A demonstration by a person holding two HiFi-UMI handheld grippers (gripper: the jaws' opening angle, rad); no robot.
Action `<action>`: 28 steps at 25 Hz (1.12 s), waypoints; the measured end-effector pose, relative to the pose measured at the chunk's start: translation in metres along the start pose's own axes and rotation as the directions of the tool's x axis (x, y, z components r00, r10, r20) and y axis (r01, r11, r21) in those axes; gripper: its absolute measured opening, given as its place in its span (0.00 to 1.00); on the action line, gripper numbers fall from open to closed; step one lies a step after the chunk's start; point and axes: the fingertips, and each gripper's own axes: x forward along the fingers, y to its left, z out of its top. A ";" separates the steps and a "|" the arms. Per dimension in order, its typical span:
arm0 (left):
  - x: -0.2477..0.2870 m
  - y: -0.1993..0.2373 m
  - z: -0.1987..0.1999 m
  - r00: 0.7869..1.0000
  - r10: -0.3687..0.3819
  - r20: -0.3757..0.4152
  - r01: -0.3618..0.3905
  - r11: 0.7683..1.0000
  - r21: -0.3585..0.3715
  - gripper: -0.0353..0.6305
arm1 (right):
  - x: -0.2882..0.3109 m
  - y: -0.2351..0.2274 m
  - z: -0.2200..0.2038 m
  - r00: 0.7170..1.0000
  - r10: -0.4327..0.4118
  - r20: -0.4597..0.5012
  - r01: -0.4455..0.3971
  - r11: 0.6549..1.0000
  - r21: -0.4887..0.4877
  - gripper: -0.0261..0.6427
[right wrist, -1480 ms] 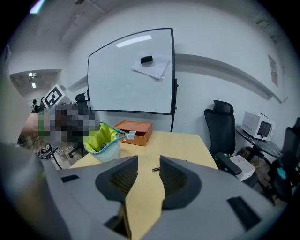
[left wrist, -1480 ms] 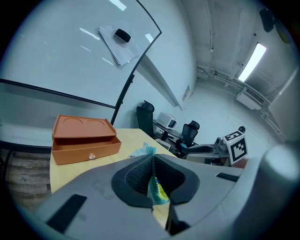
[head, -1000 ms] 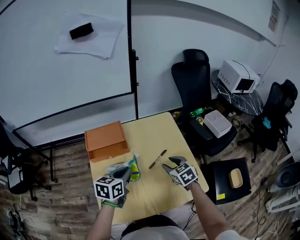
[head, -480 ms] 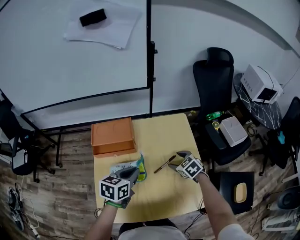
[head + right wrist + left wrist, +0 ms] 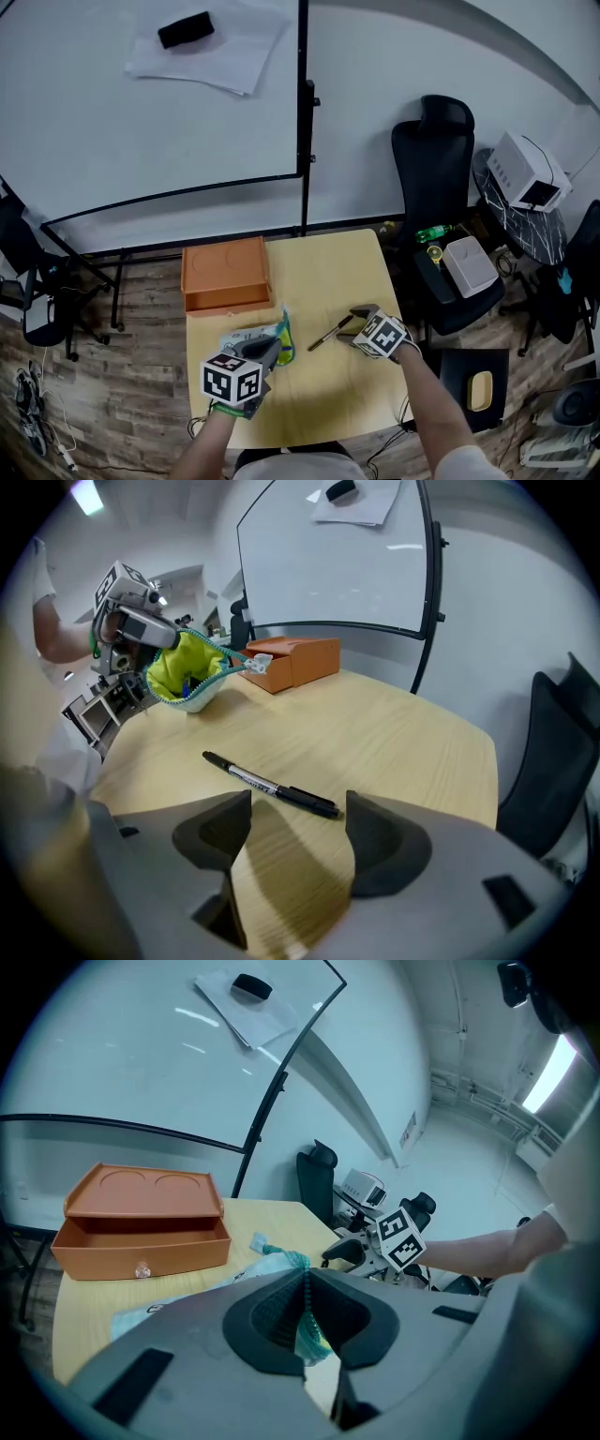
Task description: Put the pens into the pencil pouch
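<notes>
Left gripper [image 5: 305, 1305] pinches green fabric zip pouch [image 5: 278, 1261].
Right gripper [image 5: 298, 823] has jaws apart, empty; black marker pen [image 5: 272, 786] lies just beyond.

Black pen [image 5: 272, 787], green-lined pouch [image 5: 185, 670], orange drawer box [image 5: 225, 274]

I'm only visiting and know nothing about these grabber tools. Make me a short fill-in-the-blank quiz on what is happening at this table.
1. The left gripper is clamped on the rim of the green-lined pencil ____.
2. The right gripper has its jaws ____, and the black pen lies on the table just beyond them.
3. The box at the table's far corner is ____ in colour.

Missing words: pouch; open; orange.
</notes>
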 end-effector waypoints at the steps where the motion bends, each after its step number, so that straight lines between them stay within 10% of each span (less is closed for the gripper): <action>1: 0.000 0.000 0.001 1.000 -0.002 -0.001 0.002 1.000 0.001 0.08 | -0.001 0.000 0.000 1.000 -0.001 0.001 0.001 1.000 0.006 0.50; 13: -0.011 0.000 0.000 1.000 -0.008 0.015 0.008 1.000 0.016 0.08 | -0.003 0.029 -0.003 0.995 -0.096 0.017 0.096 0.995 -0.001 0.13; 28: -0.032 -0.008 -0.011 0.998 -0.057 0.006 0.057 0.997 0.060 0.08 | -0.038 0.080 -0.038 0.980 -0.195 0.029 0.185 0.961 0.205 0.09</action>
